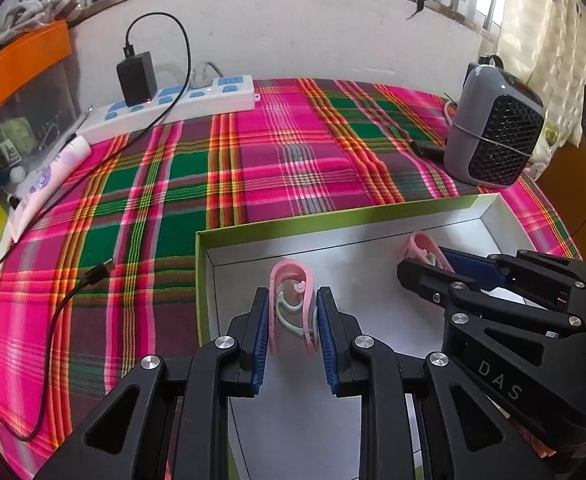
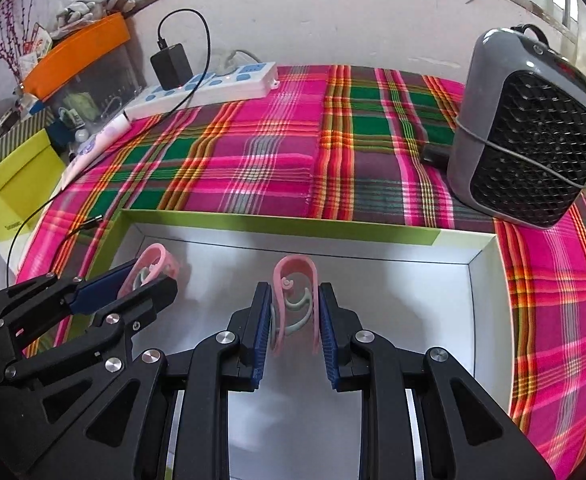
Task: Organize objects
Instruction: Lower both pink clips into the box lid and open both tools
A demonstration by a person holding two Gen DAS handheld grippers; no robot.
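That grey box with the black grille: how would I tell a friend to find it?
Start at the plaid tablecloth in pink and green, then look past the shallow green-rimmed box where both tongs hold pink clips. Off that box's far right corner stands the grey heater. It alone has a black honeycomb grille and a cord wrapped around its body, unlike the flat white power strip across the cloth.

A pink clip (image 1: 291,308) is clamped by the left gripper (image 1: 292,322) above the green-rimmed box (image 1: 201,280); a second clip (image 1: 423,250) is held by the right gripper (image 1: 433,266).
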